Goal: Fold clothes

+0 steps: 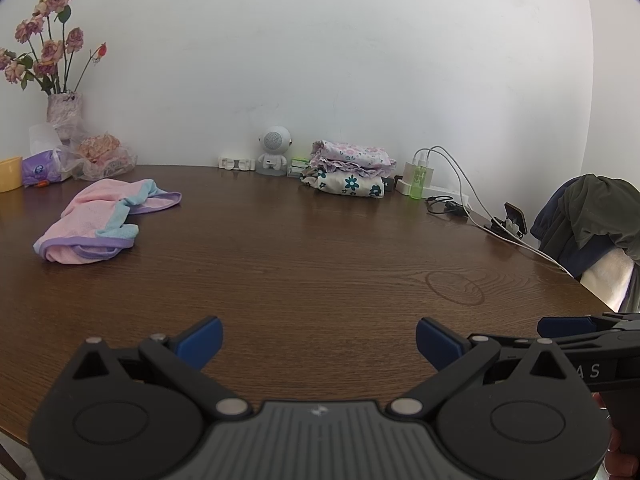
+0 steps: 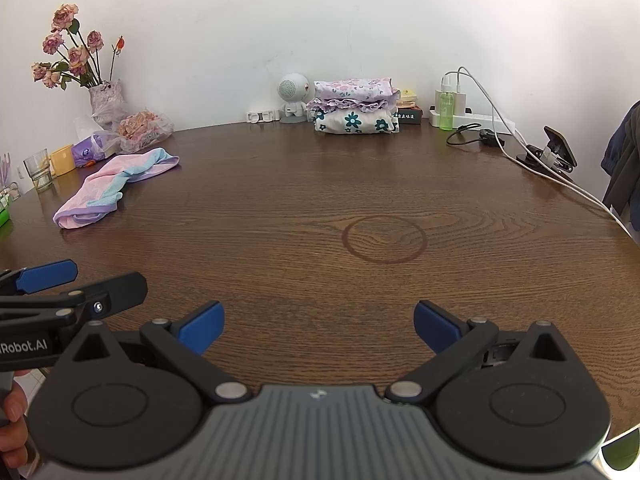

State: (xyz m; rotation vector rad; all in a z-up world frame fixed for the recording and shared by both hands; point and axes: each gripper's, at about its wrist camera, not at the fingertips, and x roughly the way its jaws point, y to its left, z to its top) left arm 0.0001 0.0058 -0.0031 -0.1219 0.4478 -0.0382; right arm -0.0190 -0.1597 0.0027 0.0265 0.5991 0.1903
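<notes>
A crumpled pink garment (image 1: 102, 220) (image 2: 110, 188) with blue and purple trim lies on the left of the brown wooden table (image 1: 320, 264) (image 2: 320, 200). At the back by the wall sits a stack of folded floral clothes (image 1: 350, 174) (image 2: 356, 106). My left gripper (image 1: 318, 342) hovers open over the near edge, nothing between its blue pads. Beside it, my right gripper (image 2: 318, 322) is open and empty too. Each gripper shows at the edge of the other's view.
Dried roses in a vase (image 1: 64, 112) (image 2: 105, 98), a tissue pack and a yellow cup stand at the back left. A small white robot figure (image 1: 274, 152) (image 2: 293, 98), a power strip with cables (image 2: 472, 120) and a phone clamp (image 2: 550, 152) line the back right. Dark clothes hang on a chair (image 1: 592, 224).
</notes>
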